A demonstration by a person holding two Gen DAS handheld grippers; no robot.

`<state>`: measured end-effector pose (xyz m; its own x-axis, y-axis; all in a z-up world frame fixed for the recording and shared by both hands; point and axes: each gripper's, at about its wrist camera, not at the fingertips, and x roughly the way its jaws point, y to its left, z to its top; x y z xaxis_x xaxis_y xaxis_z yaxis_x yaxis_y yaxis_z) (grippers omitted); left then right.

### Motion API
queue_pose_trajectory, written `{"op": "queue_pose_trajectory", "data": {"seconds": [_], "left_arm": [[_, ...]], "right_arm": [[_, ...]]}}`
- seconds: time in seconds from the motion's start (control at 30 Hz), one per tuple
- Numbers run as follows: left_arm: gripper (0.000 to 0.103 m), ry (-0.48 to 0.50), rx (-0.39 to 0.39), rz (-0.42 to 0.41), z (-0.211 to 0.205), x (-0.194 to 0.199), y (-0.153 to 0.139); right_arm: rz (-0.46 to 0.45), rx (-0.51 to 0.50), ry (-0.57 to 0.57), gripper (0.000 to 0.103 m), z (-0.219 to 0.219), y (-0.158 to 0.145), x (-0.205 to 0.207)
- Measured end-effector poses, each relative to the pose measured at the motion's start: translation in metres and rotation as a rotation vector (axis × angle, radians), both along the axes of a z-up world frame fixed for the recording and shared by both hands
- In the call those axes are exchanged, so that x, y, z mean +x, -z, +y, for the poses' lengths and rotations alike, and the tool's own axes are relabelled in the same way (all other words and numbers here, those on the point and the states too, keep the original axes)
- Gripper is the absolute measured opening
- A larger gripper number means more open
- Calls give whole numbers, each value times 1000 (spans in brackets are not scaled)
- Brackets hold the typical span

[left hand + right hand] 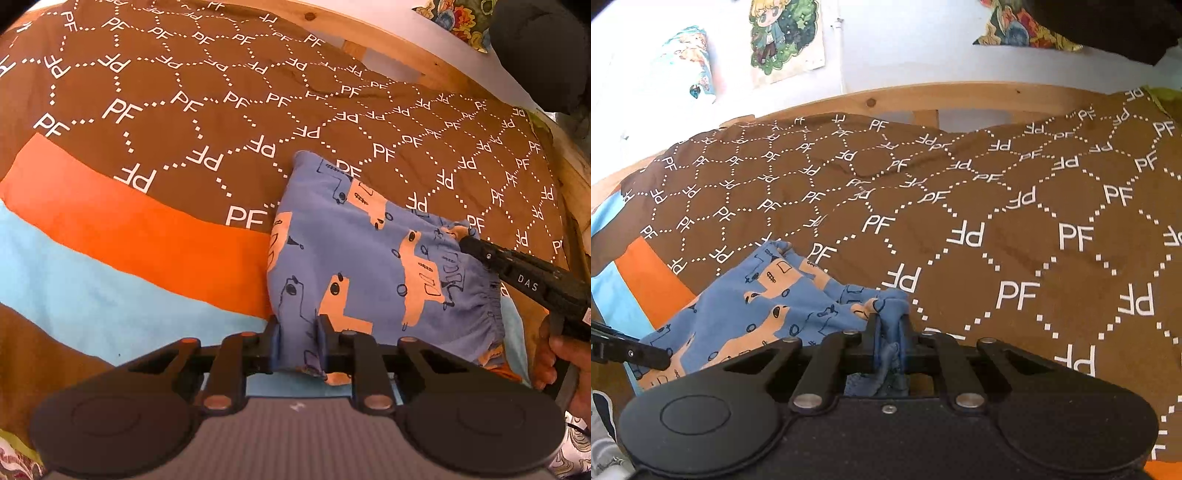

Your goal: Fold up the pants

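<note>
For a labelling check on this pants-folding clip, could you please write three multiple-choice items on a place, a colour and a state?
1. Where do the pants lie?
A. On a patterned bedspread
B. On a bare wooden floor
C. Inside a laundry basket

2. What is the main colour of the pants?
A. Red
B. Blue
C. Green

3. What is the state of the right hand-held gripper?
A. Open, away from the cloth
B. Shut on a poster
C. Shut on the pants

Answers:
1. A: the brown bedspread with white PF letters lies under and around them.
2. B: the fabric is blue with peach vehicle prints.
3. C: bunched blue cloth sits pinched between its fingers in the right wrist view; the left hand-held gripper likewise clamps the near edge.
</note>
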<state>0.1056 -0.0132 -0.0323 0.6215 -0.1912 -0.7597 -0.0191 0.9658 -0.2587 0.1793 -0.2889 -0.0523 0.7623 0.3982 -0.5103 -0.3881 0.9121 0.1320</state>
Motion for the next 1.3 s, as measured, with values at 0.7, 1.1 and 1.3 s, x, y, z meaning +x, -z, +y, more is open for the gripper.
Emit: {"op": "queue_pose_trajectory", "data": {"seconds": [0.7,1.1,1.3], "left_arm": [[15,24,-18,-60,2,-13,-7],[13,67,0,-97,1,-12,-12],[13,33,-60,-46,12,-9,-3]], "right_arm": [[-116,-102,-9,8,15,-18,-26],[-106,-176,-13,8,23,-37,-26],[62,-68,53,28,7,-15,4]]}}
